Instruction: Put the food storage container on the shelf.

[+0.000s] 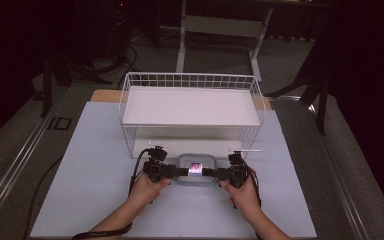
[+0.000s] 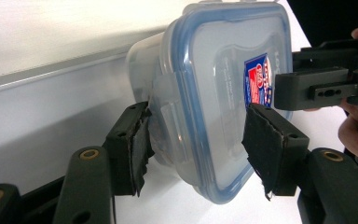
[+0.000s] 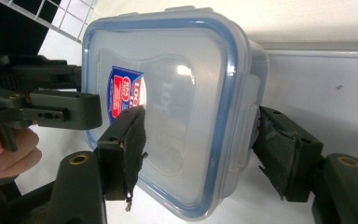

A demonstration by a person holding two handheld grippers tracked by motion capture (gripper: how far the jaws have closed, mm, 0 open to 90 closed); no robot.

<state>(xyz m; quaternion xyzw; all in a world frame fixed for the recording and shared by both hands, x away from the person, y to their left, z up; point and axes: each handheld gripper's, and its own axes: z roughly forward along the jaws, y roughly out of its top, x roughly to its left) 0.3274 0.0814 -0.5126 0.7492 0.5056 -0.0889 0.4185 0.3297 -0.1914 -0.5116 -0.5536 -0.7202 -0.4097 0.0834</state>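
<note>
A clear plastic food container [image 1: 196,169] with a blue-rimmed snap lid and a red-and-blue label sits on the pale surface [image 1: 95,165] at lower centre of the high view, just in front of a white wire shelf rack [image 1: 190,107].

The left tongs [image 1: 182,171] reach in from the left of the container and the right tongs [image 1: 209,172] from the right, each held in a hand – left hand [image 1: 146,187], right hand [image 1: 241,192] – entering from the bottom edge.

In the left gripper view the container [image 2: 214,93] stands between the two padded jaws of the left tongs [image 2: 196,144]: one pad touches the wall by the lid latch, the other lies against the lid face – clamped on it, as far as the frame shows. The right tongs [image 2: 279,91] come in at the right edge.

In the right gripper view the right tongs [image 3: 198,149] straddle the container [image 3: 168,102] likewise, one pad on the lid, the other at the side wall by the latch, closed on it. The left tongs [image 3: 98,109] enter from the left of that frame.
</note>
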